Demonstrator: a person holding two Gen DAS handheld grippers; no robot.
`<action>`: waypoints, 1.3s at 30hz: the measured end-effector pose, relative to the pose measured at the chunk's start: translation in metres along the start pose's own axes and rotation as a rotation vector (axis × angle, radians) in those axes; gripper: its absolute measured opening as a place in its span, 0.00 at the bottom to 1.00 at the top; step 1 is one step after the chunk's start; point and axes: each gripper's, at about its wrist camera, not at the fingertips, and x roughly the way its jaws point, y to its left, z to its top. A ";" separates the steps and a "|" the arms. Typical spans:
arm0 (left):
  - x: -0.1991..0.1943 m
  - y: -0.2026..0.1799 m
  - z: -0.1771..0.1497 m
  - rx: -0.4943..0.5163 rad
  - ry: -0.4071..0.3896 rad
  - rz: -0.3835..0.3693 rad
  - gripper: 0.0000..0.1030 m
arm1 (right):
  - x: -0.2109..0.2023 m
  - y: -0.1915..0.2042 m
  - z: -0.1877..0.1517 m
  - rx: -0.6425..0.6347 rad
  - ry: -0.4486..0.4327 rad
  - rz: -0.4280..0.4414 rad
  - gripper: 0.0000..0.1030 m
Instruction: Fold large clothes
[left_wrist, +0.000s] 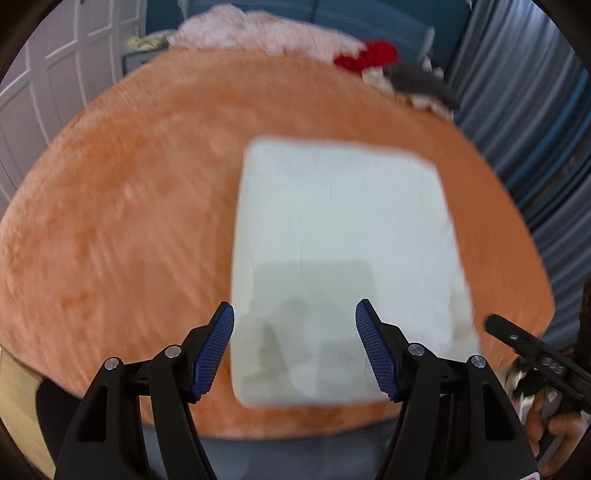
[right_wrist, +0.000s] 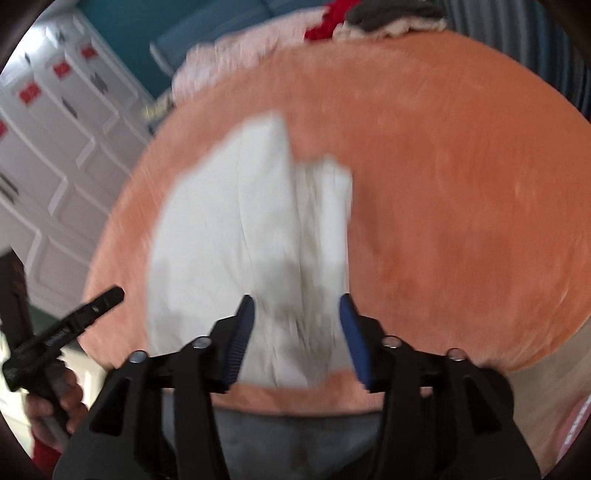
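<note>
A white garment (left_wrist: 343, 236) lies folded into a flat rectangle on the orange plush cover (left_wrist: 129, 206). My left gripper (left_wrist: 294, 321) is open and empty, hovering above the garment's near left part. In the right wrist view the same garment (right_wrist: 229, 229) lies folded, with a loose flap along its right side. My right gripper (right_wrist: 297, 314) is open and empty above the garment's near edge. The right gripper's body shows at the right edge of the left wrist view (left_wrist: 532, 350), and the left gripper's body shows at the left of the right wrist view (right_wrist: 66, 332). Both views are motion-blurred.
A heap of other clothes lies at the far edge: pink (left_wrist: 258, 33), red (left_wrist: 369, 55) and grey (left_wrist: 421, 83). White panelled doors (right_wrist: 55, 155) stand to the left. Blue-grey curtains (left_wrist: 524, 122) hang to the right. The cover's near edge (left_wrist: 288, 428) is just below the grippers.
</note>
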 end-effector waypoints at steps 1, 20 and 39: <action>0.000 0.002 0.014 -0.011 -0.013 -0.008 0.63 | -0.005 0.003 0.014 0.009 -0.026 0.019 0.52; 0.102 0.023 0.117 -0.166 0.116 -0.053 0.63 | 0.113 0.022 0.113 0.100 -0.009 0.020 0.11; 0.184 -0.035 0.093 0.077 0.084 0.141 0.64 | 0.169 -0.021 0.078 0.040 0.029 -0.171 0.20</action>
